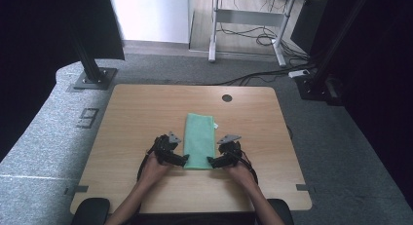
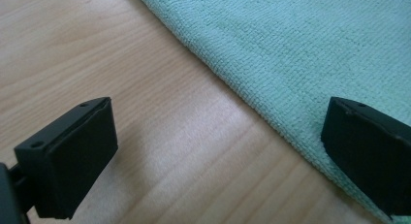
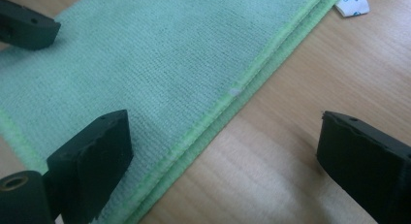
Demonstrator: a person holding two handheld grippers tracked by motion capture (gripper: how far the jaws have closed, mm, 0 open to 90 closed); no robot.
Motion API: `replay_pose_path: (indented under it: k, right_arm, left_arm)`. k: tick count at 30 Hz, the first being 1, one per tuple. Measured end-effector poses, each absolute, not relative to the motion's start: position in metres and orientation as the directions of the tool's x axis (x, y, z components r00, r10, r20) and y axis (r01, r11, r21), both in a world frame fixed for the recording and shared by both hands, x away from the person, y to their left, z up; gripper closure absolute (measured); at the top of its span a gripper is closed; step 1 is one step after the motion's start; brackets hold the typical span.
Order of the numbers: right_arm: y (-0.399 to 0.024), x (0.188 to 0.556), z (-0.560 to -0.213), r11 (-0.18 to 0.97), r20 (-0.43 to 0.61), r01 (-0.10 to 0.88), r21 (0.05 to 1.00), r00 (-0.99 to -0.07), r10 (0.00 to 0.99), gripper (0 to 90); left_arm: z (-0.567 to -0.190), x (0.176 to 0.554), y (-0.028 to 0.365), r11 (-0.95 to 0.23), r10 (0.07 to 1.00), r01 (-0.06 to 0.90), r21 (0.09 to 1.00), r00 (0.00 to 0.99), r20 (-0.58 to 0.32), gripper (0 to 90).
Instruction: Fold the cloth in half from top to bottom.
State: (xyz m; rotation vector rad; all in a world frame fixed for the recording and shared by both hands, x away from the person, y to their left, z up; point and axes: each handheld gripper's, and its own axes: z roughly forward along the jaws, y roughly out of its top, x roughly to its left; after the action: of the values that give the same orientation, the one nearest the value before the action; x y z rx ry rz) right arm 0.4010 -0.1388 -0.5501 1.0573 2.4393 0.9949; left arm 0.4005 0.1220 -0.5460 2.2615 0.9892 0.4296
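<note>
A folded green cloth (image 1: 200, 140) lies lengthwise in the middle of the wooden table (image 1: 136, 113). My left gripper (image 1: 184, 159) sits at the cloth's near left corner, jaws open astride the folded edge of the cloth (image 2: 300, 54); one jaw hangs over bare wood, the other over the fabric. My right gripper (image 1: 210, 161) is at the near right corner, open, straddling the stitched double edge of the cloth (image 3: 160, 73). Nothing is pinched in either. A jaw of the left gripper (image 3: 24, 25) shows at the top left of the right gripper view.
A white label (image 3: 353, 3) sticks out at the cloth's far right corner. A round cable hole (image 1: 227, 98) sits near the table's far edge. Black posts (image 1: 90, 64) stand on the floor beyond the table, and a desk frame (image 1: 248, 20) with cables is farther back.
</note>
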Motion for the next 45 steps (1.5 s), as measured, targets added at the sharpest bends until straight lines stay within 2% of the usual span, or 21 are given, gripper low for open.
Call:
replay_pose_path:
  k: [14, 17, 23, 29, 36, 38, 45]
  right_arm:
    - [-0.132, 0.362, -0.551, 0.505, 0.014, 0.506, 0.700, -0.716, 0.698, 5.6]
    - [-0.131, 0.356, -0.551, 0.509, 0.011, 0.501, 0.700, -0.721, 0.693, 5.7]
    - [-0.131, 0.352, -0.552, 0.505, 0.011, 0.502, 0.703, -0.717, 0.697, 5.7]
    - [-0.131, 0.351, -0.552, 0.503, 0.012, 0.501, 0.704, -0.717, 0.697, 5.8]
    - [-0.132, 0.352, -0.552, 0.504, 0.014, 0.497, 0.706, -0.722, 0.692, 5.7]
    - [-0.132, 0.352, -0.552, 0.507, 0.014, 0.495, 0.706, -0.725, 0.689, 5.5]
    - [-0.131, 0.353, -0.551, 0.515, 0.016, 0.496, 0.699, -0.731, 0.682, 7.9]
  left_arm:
    - [-0.546, 0.358, 0.134, -0.525, 0.729, 0.553, 0.646, 0.684, 0.007, 1.2]
    - [-0.544, 0.354, 0.135, -0.525, 0.715, 0.560, 0.641, 0.699, -0.024, 1.7]
    - [-0.528, 0.377, 0.143, -0.462, 0.755, 0.565, 0.684, 0.655, -0.030, 1.0]
    - [-0.529, 0.404, 0.143, -0.437, 0.775, 0.576, 0.690, 0.631, -0.036, 1.5]
    - [-0.546, 0.405, 0.137, -0.492, 0.763, 0.576, 0.653, 0.646, 0.005, 1.1]
    - [-0.548, 0.405, 0.140, -0.474, 0.763, 0.581, 0.662, 0.646, -0.021, 1.7]
    - [-0.549, 0.405, 0.140, -0.475, 0.759, 0.574, 0.668, 0.651, -0.019, 1.2]
